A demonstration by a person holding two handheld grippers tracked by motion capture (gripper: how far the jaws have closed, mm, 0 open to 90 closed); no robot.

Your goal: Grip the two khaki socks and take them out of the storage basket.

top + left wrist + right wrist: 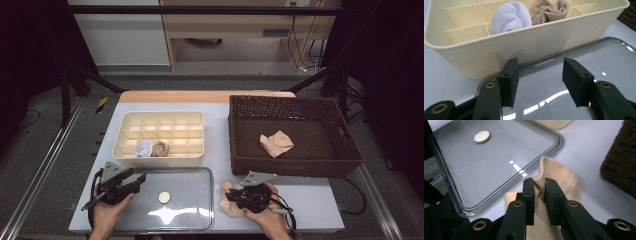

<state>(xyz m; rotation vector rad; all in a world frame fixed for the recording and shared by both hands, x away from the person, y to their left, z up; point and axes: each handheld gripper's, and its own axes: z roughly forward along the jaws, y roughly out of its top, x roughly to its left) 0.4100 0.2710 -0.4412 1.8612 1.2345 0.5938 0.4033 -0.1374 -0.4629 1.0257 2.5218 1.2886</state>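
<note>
- The right gripper [539, 185] pinched a fold of 1 peach sock [559, 173]; its 2 jaws pressed the cloth between them. No earlier look at it was to hand.
- That sock [226, 200] lay on the table [310, 197], just right of the lid [185, 200] and in front of the basket [295, 167], with its edge touching the lid's rim in the right gripper view.
- The right gripper [235, 196] sat low over the sock, held by 1 hand [270, 217] coming in from the bottom edge.
- The left gripper [540, 80] stood open, with 2 pads apart and nothing between them, above the lid's [599, 65] near left part.
- In the high view the left gripper [137, 181] rested at the lid's left edge, held by the other hand [107, 212].
- 1 clear lid lay flat on the table, with 1 round white knob [164, 197] near its middle.
- 1 cream tray [125, 137] of many cells stood just behind the lid, and held 2 rolled socks side by side in its front row: 1 white sock [510, 16] and 1 tan sock [550, 11].
- 1 brown wicker basket stood right of the tray, and held 1 more peach cloth [276, 143].
- Counted: 2 grippers, 1 lid, 1 tray, 1 basket, 3 socks out of the basket.
</note>
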